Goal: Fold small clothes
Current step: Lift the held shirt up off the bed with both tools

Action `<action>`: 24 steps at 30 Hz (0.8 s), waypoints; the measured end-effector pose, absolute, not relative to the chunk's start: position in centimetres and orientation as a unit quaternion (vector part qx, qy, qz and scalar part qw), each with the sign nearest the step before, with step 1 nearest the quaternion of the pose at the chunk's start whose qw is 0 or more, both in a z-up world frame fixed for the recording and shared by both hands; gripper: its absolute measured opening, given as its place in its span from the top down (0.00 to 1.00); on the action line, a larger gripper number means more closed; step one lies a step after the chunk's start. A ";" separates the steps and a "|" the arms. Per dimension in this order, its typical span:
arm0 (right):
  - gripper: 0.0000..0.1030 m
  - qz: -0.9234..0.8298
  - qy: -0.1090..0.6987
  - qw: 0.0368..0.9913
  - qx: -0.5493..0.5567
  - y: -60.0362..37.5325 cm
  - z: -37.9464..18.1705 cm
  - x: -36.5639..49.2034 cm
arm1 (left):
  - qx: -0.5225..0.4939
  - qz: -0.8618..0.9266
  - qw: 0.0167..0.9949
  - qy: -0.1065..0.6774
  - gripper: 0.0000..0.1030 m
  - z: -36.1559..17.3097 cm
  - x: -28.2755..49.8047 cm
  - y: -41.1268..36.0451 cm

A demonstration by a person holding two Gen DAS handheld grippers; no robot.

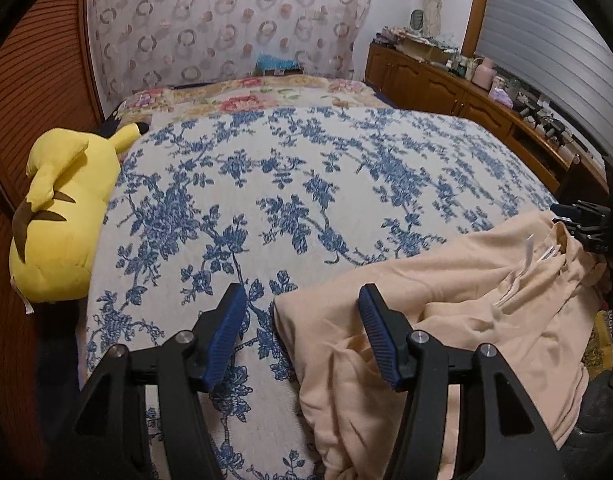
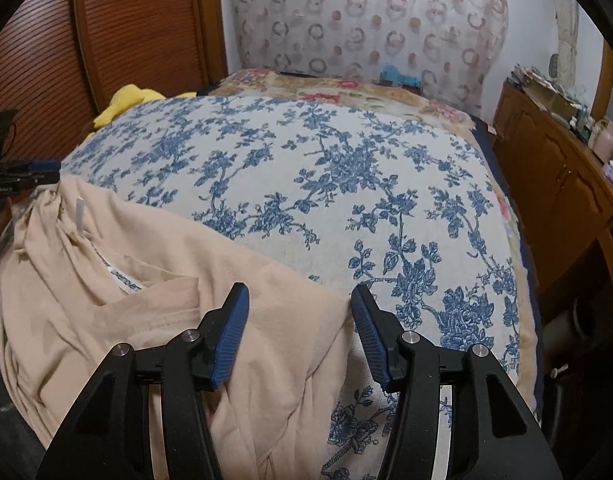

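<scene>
1. Garment point(image 1: 446, 340): a pale peach, soft-knit piece, crumpled in loose folds on the blue-floral bedspread point(image 1: 286, 184). A white neck label and a narrow white tag show near its collar.
2. Garment position: it lies below and ahead of both tongs. Its left edge runs under the gap of the left gripper point(image 1: 302, 300); its right edge runs under the gap of the right gripper point(image 2: 300, 298).
3. Left gripper: released; the blue pads stand apart with no cloth pinched between them.
4. Right gripper: released; the pads stand apart above the cloth, not pressing it.
5. Left wrist view only: a yellow plush toy point(image 1: 62, 216) is seen whole, well to the left of the left tongs.
6. Right wrist view only: the printed neck label is seen closer, left of the right tongs; its lettering is too small to read.
</scene>
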State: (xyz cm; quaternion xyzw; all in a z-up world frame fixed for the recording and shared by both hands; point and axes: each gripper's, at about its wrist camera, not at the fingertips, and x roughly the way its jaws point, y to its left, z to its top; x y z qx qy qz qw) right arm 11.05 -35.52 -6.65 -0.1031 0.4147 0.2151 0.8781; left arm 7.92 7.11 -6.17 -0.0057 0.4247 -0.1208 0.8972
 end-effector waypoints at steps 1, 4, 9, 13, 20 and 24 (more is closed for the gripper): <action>0.47 0.215 0.417 0.877 -0.105 -35.4 -6.8 11.1 | -0.006 -0.119 0.895 0.430 0.44 -6.5 8.0 7.1; 0.41 0.210 0.427 0.873 -0.110 -35.5 -7.3 11.3 | -0.009 -0.113 0.889 0.443 0.44 -7.1 8.3 7.4; 0.38 0.209 0.434 0.871 -0.098 -35.9 -7.7 11.5 | -0.004 -0.113 0.888 0.447 0.44 -7.5 8.2 7.2; 0.37 0.214 0.435 0.869 -0.097 -35.9 -7.7 11.5 | -0.003 -0.114 0.887 0.447 0.44 -7.5 8.2 7.1; 0.34 0.223 0.440 0.862 -0.111 -35.7 -7.7 11.8 | -0.002 -0.116 0.886 0.448 0.44 -7.5 8.3 7.1; 0.43 0.240 0.442 0.858 -0.110 -35.6 -7.6 11.7 | 0.007 -0.118 0.885 0.450 0.44 -7.5 8.6 7.0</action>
